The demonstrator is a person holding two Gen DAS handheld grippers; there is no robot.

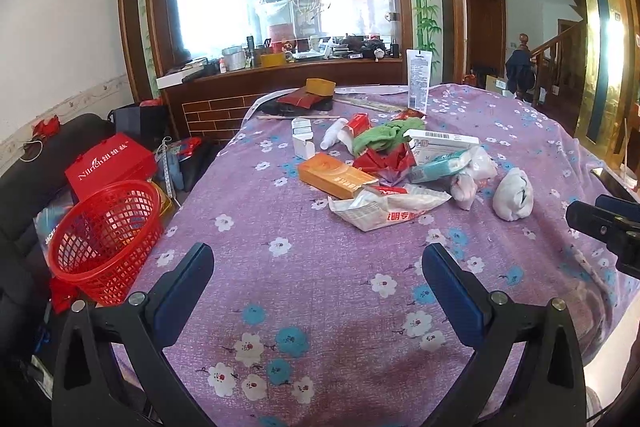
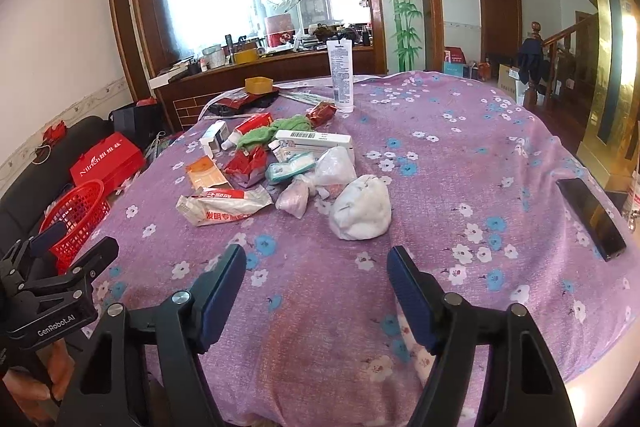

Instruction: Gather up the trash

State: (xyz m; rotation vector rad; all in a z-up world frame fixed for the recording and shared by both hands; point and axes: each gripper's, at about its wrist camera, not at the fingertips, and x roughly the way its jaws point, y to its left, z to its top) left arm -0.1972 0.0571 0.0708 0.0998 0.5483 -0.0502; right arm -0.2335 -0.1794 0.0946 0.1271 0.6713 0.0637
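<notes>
Both of my tools are hovering over the near edge of the tabletop (image 1: 320, 267), and neither is gripping anything: the left tool (image 1: 318, 269) is spread wide with bare purple cloth showing between its blue pads, and the right tool (image 2: 316, 273) is gaping nearly as wide, equally empty. I am judging that collecting is only just beginning, since the whole heap of trash is lying untouched in the middle of the tabletop. Nearest my right tool is the crumpled white tissue wad (image 2: 362, 207), just ahead of its tips; beyond it are lying smaller clear plastic bags (image 2: 334, 167), a flattened foil wrapper (image 2: 224, 205) to the left, an orange carton (image 1: 336, 175), a green cloth (image 1: 386, 135) and a white barcode box (image 2: 314, 141). The red mesh basket (image 1: 106, 241) is standing off the left edge of the tabletop, below its level, close to my left tool. I am thinking the next move calls for lowering the right tool around the tissue wad and closing gently, then carrying it left to the basket. A dark phone (image 2: 592, 219) is lying at the right edge and is probably not trash.
</notes>
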